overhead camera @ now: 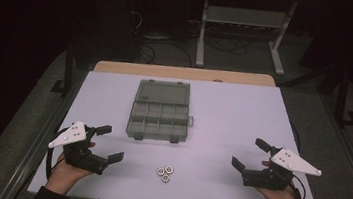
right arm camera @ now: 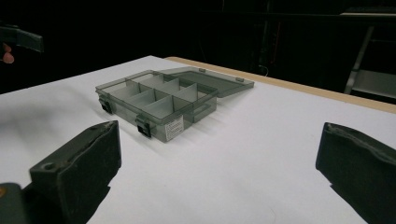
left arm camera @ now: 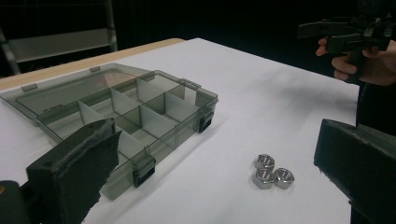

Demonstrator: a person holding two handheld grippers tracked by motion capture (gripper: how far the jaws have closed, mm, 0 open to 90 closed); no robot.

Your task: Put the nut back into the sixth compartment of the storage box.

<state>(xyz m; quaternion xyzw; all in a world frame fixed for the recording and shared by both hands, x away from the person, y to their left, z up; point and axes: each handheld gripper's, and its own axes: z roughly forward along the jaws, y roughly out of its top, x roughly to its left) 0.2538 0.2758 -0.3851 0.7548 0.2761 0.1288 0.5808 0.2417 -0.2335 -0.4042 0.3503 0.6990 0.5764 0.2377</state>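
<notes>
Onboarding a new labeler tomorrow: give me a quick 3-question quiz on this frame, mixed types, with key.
1. How many metal nuts lie on the table?
2. True or false: the compartment box has its lid shut.
3. The left gripper and right gripper are: A) both open and holding nothing, B) both shut on nuts, C) one open, one shut.

Key: 1) three, touching in a cluster; 2) false, the lid lies folded back flat; 3) A.
</notes>
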